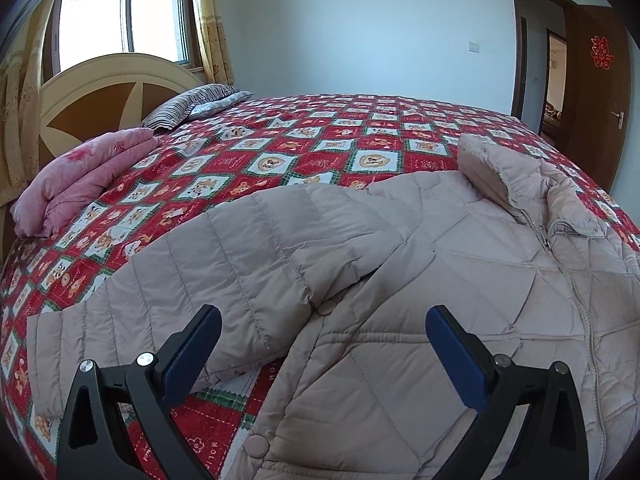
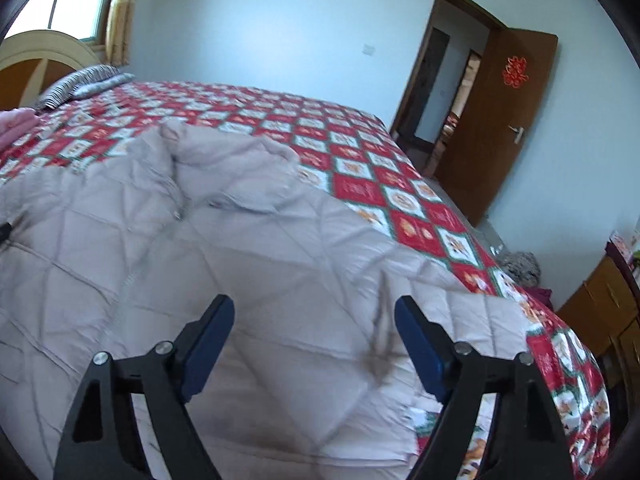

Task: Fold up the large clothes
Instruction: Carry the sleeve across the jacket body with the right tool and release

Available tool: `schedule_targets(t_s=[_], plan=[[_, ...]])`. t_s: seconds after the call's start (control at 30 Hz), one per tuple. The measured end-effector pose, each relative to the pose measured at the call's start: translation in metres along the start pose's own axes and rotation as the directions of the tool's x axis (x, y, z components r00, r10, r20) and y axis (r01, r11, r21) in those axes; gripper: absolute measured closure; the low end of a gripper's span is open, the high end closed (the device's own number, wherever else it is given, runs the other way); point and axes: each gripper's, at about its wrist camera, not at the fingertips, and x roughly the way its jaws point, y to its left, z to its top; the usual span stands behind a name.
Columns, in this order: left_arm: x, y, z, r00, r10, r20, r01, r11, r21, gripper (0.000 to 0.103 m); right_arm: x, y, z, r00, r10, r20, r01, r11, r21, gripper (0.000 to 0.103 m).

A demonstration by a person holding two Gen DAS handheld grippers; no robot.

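A large beige quilted puffer coat [image 1: 440,280] lies spread front-up on the bed, zipped, with its collar at the far side. One sleeve [image 1: 192,280] stretches out to the left over the bedspread. My left gripper [image 1: 322,316] hovers open above the spot where that sleeve meets the coat's body, with nothing between its fingers. In the right wrist view the coat [image 2: 240,232] fills the near bed, and its other sleeve reaches toward the bed's right edge. Over that side hangs my right gripper [image 2: 314,308], open, its blue pads clear of the fabric.
The bed carries a red patchwork bedspread [image 1: 320,140]. A folded pink quilt [image 1: 80,176] and a striped pillow [image 1: 188,106] lie near the headboard [image 1: 100,88]. A brown door [image 2: 492,120] stands open at the right, with a wooden cabinet [image 2: 604,304] beside the bed.
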Motion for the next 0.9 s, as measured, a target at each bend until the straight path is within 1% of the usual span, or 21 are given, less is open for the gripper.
schedule_targets(t_s=[0.1,0.17,0.3,0.33,0.37,0.4,0.43,0.47,0.57,0.67,0.73,0.8,0.9], plan=[[-0.006,-0.013,0.004,1.0,-0.019,0.024,0.018,1.0,0.021,0.001,0.008,-0.029,-0.023,0.996,-0.064,-0.065,0.062,0.998,-0.024,0.019],[-0.008,-0.021,0.005,0.999,-0.031,0.028,0.031,0.999,0.03,0.001,0.013,-0.043,-0.033,0.992,-0.087,-0.094,0.085,0.996,-0.023,0.018],[-0.005,-0.032,0.001,0.999,-0.04,0.014,0.039,0.998,0.044,0.001,0.028,-0.053,-0.042,0.985,-0.099,-0.14,0.092,0.994,-0.058,0.018],[-0.005,-0.034,0.0,0.999,-0.04,0.011,0.039,0.998,0.048,0.001,0.034,-0.054,-0.043,0.983,-0.1,-0.151,0.091,0.994,-0.062,0.025],[-0.004,-0.034,-0.001,0.999,-0.038,0.009,0.038,0.998,0.051,0.001,0.039,-0.056,-0.043,0.981,-0.098,-0.166,0.088,0.994,-0.066,0.044],[-0.004,-0.034,-0.002,0.999,-0.036,0.008,0.036,0.998,0.052,0.001,0.044,-0.059,-0.045,0.979,-0.088,-0.181,0.077,0.995,-0.064,0.054],[-0.005,-0.034,-0.003,0.999,-0.035,0.007,0.035,0.998,0.051,0.001,0.047,-0.061,-0.046,0.978,-0.086,-0.192,0.077,0.995,-0.057,0.073],[-0.005,-0.033,-0.003,0.999,-0.035,0.007,0.034,0.998,0.048,0.001,0.047,-0.064,-0.045,0.978,-0.086,-0.192,0.079,0.996,-0.045,0.089],[-0.006,-0.028,-0.001,0.999,-0.032,0.01,0.031,0.999,0.039,0.001,0.038,-0.068,-0.04,0.985,-0.071,-0.156,0.069,0.997,-0.017,0.091],[-0.006,-0.024,0.003,1.0,-0.024,0.018,0.023,0.999,0.032,0.001,0.015,-0.057,-0.026,0.995,-0.053,-0.079,0.05,0.998,-0.029,0.091],[-0.005,-0.023,0.005,1.0,-0.018,0.022,0.018,0.999,0.031,0.001,-0.001,-0.043,-0.013,1.0,-0.016,-0.023,0.015,0.999,-0.041,0.091],[-0.004,-0.021,0.008,1.0,-0.012,0.027,0.012,1.0,0.028,0.001,-0.014,-0.026,-0.002,0.999,0.023,0.029,-0.021,0.998,-0.058,0.092],[-0.002,-0.019,0.01,1.0,0.001,0.027,-0.002,1.0,0.028,0.001,-0.029,0.007,0.014,0.991,0.096,0.097,-0.087,0.992,-0.089,0.092]])
